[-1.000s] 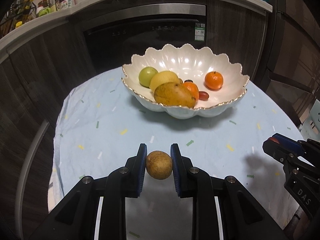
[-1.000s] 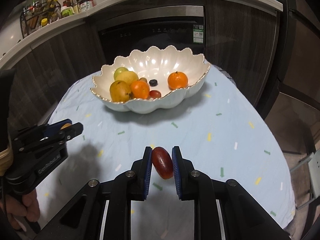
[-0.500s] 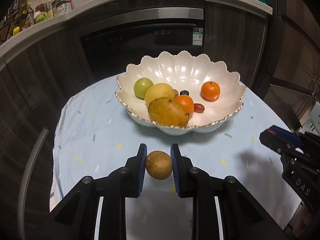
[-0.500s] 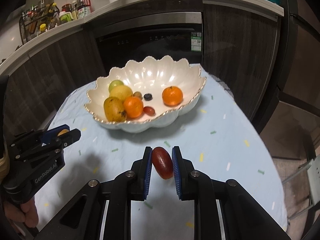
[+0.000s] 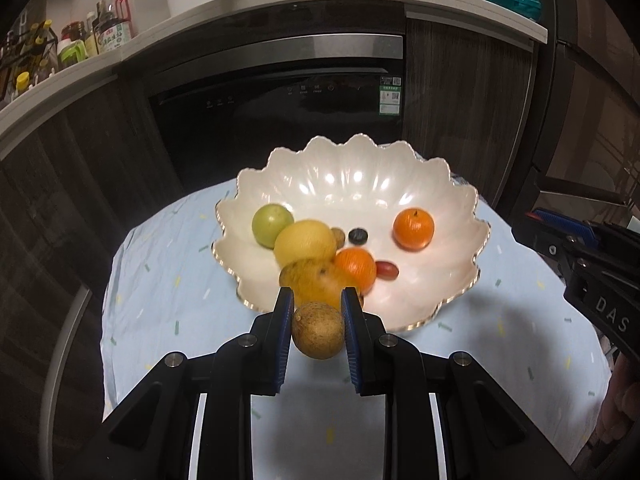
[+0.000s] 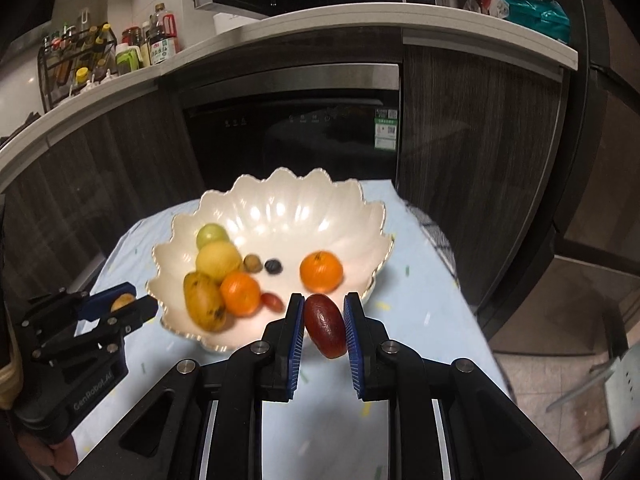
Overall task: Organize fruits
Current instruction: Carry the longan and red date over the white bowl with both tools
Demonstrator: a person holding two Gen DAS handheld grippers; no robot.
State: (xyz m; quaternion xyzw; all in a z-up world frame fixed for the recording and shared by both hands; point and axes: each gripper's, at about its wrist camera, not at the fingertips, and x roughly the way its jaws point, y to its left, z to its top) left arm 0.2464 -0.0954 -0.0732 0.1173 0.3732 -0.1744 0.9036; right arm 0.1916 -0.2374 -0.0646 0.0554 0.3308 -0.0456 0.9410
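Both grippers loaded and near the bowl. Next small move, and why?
Probably carry the left gripper forward past the scalloped bowl rim, then release. It holds a brown round fruit at the near rim; the right gripper holds a dark red fruit, also short of the bowl.

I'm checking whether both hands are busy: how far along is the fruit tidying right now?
Done: the scalloped bowl already holds a green fruit, a lemon, a mango, two oranges and some small fruits. In hand: the left gripper is shut on a brown round fruit, and the right gripper is shut on a dark red fruit, both near the bowl's rim. Left: setting both in; no other loose fruit shows on the tablecloth.
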